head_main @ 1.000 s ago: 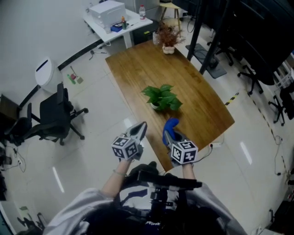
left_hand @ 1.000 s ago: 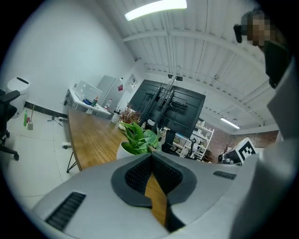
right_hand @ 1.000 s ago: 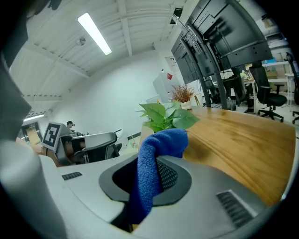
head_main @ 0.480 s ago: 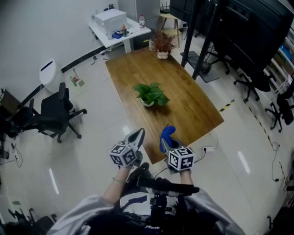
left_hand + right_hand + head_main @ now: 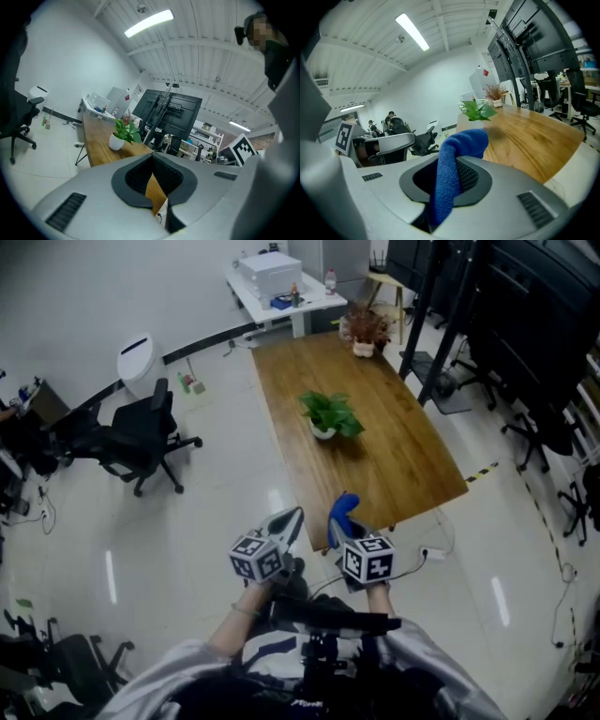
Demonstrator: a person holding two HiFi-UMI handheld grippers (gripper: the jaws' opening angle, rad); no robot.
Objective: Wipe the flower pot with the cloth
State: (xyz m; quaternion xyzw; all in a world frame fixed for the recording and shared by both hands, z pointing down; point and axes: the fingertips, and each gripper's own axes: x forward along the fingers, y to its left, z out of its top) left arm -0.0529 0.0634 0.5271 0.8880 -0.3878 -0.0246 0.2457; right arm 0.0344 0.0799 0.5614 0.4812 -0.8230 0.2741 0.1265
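Head view: the person stands at the near end of a long wooden tabletop (image 5: pixel 394 442), with both grippers held low before the body.

Left gripper (image 5: pixel 291 518): its own view shows the jaws (image 5: pixel 153 187) pressed together with nothing held. Only a thin sliver of wood and floor shows through the notch between the pads. It hangs over the floor, just off the tabletop's near corner.

Right gripper (image 5: pixel 337 526): its own view shows the jaws (image 5: pixel 443 197) pinching a blue cloth (image 5: pixel 452 159). The cloth rises from between the pads, and its free end folds over toward 2 o'clock. In the head view the cloth (image 5: pixel 344 511) stands up above the jaws at the tabletop's near edge. The two grippers sit side by side, apart, with their marker cubes toward the person.

Flower pot (image 5: pixel 323 432): white, upright, holding a green leafy plant (image 5: pixel 330 412). It stands on the tabletop at 12 o'clock from the grippers, well apart from both, and the cloth is not touching it. In the left gripper view the pot (image 5: pixel 115 142) sits at 11 o'clock from the jaws. In the right gripper view only the plant (image 5: pixel 477 111) is clear, at 1 o'clock.

Surroundings: a second pot with reddish dry stems (image 5: pixel 365 330) stands at the tabletop's far end. A black chair (image 5: pixel 139 439) stands on the floor at 10 o'clock.
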